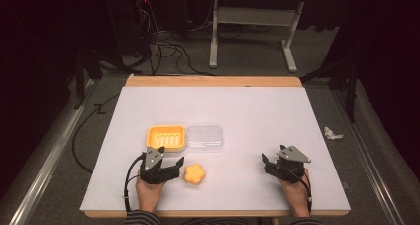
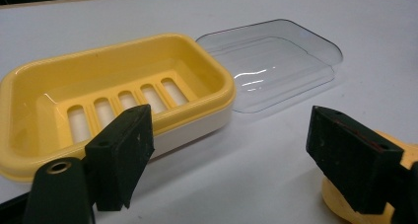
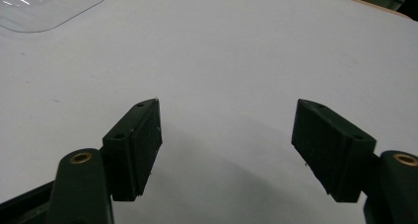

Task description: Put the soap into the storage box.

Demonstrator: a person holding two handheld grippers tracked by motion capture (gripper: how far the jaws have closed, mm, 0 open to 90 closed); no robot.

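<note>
A yellow soap dish (image 1: pixel 166 137) (image 2: pixel 113 93) with a slotted floor sits left of centre on the white table. Its clear plastic lid (image 1: pixel 204 137) (image 2: pixel 273 61) lies flat just right of it, and a corner of that lid (image 3: pixel 47 4) shows in the right gripper view. A yellow flower-shaped soap (image 1: pixel 194 173) (image 2: pixel 374 204) rests in front of them. My left gripper (image 1: pixel 171 160) (image 2: pixel 229 150) stands open just left of the soap, with its right jaw beside the soap. My right gripper (image 1: pixel 270 163) (image 3: pixel 226 142) is open over bare table near the right front.
The white table top (image 1: pixel 257 111) has a wooden edge at the back. A crumpled white scrap (image 1: pixel 332 133) lies on the floor to the right. Cables and a table frame (image 1: pixel 252 31) stand on the floor behind.
</note>
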